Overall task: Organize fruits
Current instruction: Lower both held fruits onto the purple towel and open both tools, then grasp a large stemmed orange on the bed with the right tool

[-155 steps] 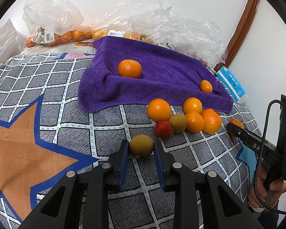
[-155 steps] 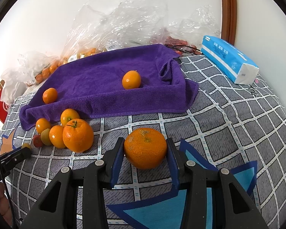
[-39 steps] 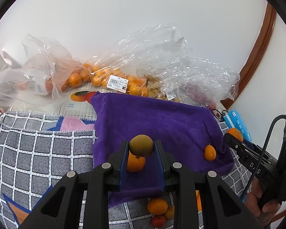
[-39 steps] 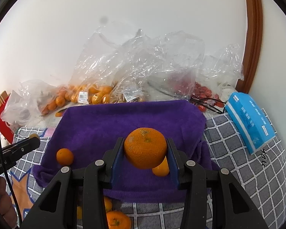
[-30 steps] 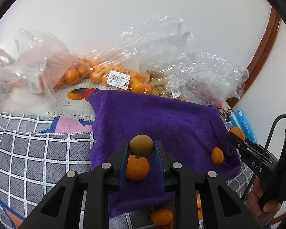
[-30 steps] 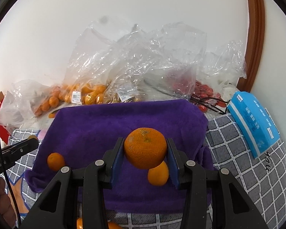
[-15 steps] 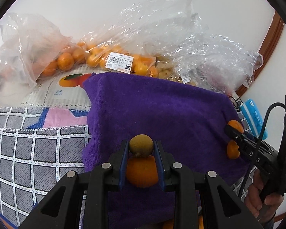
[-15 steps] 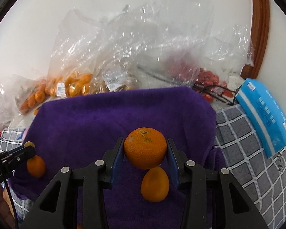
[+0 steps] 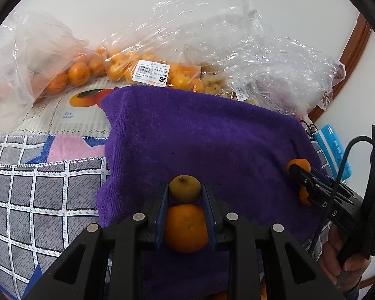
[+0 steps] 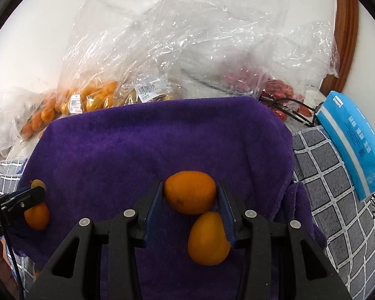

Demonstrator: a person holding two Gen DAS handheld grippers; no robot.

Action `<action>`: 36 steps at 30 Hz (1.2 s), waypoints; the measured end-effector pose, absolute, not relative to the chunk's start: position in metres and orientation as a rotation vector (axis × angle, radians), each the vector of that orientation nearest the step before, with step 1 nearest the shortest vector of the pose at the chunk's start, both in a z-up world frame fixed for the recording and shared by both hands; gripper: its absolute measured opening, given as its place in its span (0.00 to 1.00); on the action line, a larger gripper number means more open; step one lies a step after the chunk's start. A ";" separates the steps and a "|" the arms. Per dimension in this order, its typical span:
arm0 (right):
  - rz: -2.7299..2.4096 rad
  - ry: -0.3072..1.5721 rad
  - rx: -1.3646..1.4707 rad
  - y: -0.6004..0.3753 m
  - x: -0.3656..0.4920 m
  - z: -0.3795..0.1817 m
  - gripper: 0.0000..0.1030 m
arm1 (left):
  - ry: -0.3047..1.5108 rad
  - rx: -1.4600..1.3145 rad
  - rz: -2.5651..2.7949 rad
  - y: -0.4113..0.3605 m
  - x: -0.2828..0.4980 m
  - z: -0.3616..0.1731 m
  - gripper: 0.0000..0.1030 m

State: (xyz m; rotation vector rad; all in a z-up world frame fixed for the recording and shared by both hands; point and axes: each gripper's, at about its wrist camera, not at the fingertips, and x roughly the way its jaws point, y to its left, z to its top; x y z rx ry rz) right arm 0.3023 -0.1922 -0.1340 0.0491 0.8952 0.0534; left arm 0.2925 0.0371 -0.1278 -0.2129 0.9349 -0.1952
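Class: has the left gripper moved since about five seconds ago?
Yes. The left gripper, shut on a kiwi, went from the checked blanket to above the purple towel.

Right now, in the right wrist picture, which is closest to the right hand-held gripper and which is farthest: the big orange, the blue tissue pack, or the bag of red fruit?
1. Big orange: clamped in the right hand-held gripper.
2. Blue tissue pack: off to the right, on the checked cloth.
3. Bag of red fruit: at the back, past the purple towel.
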 end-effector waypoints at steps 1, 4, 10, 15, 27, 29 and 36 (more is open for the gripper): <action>0.054 0.894 0.046 -0.192 0.301 -0.134 0.42 | 0.937 -0.212 -0.197 0.037 0.292 -0.128 0.25; 0.043 0.888 0.041 -0.194 0.297 -0.130 0.42 | 0.957 -0.217 -0.195 0.037 0.293 -0.127 0.29; 0.020 0.860 0.055 -0.200 0.279 -0.114 0.48 | 0.957 -0.233 -0.195 0.039 0.284 -0.116 0.34; 0.001 0.833 0.031 -0.201 0.256 -0.098 0.52 | 0.924 -0.211 -0.207 0.036 0.265 -0.100 0.40; -0.045 0.764 0.053 -0.203 0.191 -0.064 0.54 | 0.893 -0.137 -0.190 0.037 0.200 -0.085 0.43; -0.059 0.753 0.058 -0.203 0.183 -0.063 0.57 | 0.901 -0.135 -0.183 0.041 0.191 -0.088 0.43; -0.052 0.782 0.093 -0.204 0.163 -0.073 0.59 | 0.933 -0.126 -0.164 0.047 0.169 -0.107 0.43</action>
